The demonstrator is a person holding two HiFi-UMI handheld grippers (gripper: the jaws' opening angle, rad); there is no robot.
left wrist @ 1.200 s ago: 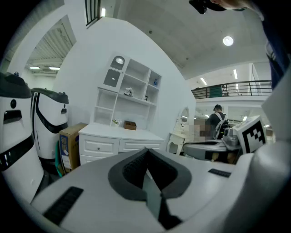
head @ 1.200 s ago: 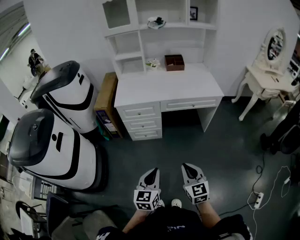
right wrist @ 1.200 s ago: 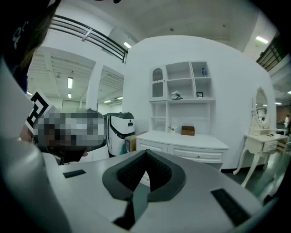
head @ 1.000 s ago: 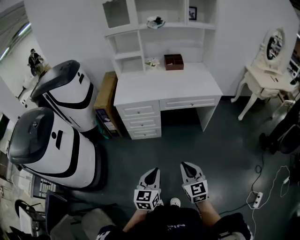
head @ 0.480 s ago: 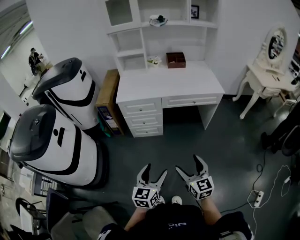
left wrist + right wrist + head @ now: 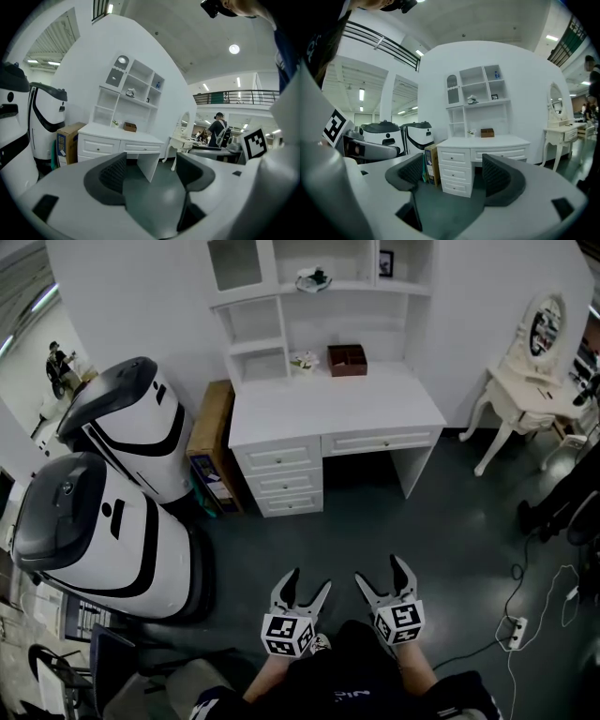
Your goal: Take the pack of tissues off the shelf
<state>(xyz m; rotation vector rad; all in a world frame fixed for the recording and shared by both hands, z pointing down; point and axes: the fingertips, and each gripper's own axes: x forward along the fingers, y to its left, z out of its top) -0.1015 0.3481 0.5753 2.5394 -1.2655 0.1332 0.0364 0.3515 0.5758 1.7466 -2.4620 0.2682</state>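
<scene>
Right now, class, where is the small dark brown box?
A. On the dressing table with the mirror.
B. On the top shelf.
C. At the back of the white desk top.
C: the brown box sits at the back edge of the white desk.

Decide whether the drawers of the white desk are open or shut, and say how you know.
Shut: the drawers sit flush with the front of the desk; none is pulled out.

Left gripper (image 6: pixel 309 580) and right gripper (image 6: pixel 382 572) side by side, seemingly near level, jaws just opened wide, empty.
</scene>
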